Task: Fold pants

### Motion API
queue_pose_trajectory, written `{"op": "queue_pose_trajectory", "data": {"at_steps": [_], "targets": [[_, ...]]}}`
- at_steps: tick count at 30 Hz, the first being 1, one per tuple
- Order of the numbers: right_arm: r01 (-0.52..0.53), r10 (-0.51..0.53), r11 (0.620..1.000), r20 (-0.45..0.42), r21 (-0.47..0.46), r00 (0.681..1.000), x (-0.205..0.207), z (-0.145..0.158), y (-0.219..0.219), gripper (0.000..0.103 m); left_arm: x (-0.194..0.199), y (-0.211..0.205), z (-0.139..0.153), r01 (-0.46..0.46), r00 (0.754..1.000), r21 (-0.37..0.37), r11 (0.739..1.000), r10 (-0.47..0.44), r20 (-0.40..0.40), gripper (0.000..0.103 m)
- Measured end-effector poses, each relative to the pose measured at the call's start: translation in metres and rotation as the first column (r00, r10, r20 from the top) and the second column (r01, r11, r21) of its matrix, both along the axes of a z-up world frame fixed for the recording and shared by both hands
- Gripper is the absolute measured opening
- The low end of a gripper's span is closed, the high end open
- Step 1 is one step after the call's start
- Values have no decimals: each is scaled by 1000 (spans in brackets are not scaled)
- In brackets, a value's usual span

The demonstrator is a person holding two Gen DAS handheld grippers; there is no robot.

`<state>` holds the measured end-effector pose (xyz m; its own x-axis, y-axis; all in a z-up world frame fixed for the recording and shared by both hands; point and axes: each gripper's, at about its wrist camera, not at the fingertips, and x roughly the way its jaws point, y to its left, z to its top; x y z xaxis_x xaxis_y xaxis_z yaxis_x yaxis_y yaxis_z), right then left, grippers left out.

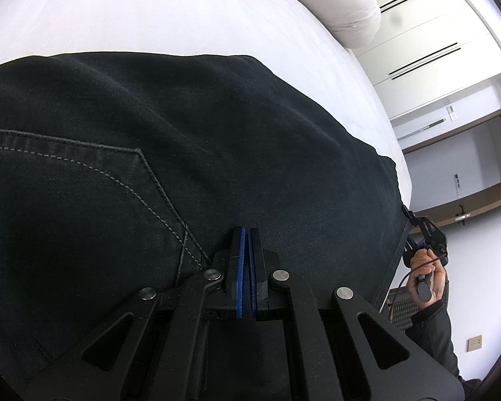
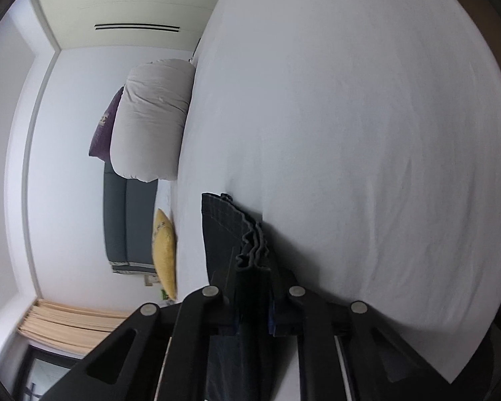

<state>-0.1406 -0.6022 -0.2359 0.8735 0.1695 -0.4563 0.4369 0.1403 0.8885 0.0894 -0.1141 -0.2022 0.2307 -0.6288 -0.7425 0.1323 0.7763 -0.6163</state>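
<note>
Left tongs [image 1: 246,260] are sitting pressed together, lower centre, on dark denim pants [image 1: 183,153]; right tongs [image 2: 254,277] are pinching bunched hem. Keep edge taut w/ both, lay flat on white bed sheet [image 1: 150,10].

Black claw [image 1: 247,234], blue pads [image 1: 239,267]

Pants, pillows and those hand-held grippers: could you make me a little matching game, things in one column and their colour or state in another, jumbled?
Things:
1. pants
2. big pillow
3. small cushion
4. right hand-held gripper

Colour or state:
a. yellow
b. shut on bunched dark fabric
c. pale grey, at the bed's edge
d. dark denim spread on the white bed

Pairs: 1-d, 2-c, 3-a, 4-b
</note>
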Motion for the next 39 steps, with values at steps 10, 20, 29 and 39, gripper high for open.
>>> {"op": "queue_pose_trajectory", "data": {"at_steps": [10,20,29,39], "targets": [[-271,229,830,-146,-487,963,44,102,96,12,-3,6,-9,-11,1000,-25,1000,11,-5,2],[-697,364,-150,-695,-701,620,65,61,377,12,-5,26,0,-67,997,-88,994,62,-55,9],[-616,361,-161,-627,-771,690,48,85,380,12,6,12,15,-110,990,-265,958,82,-114,96],[-534,403,-250,-588,-808,701,24,105,434,12,24,10,4,-99,966,-341,935,7,-260,96]]}}
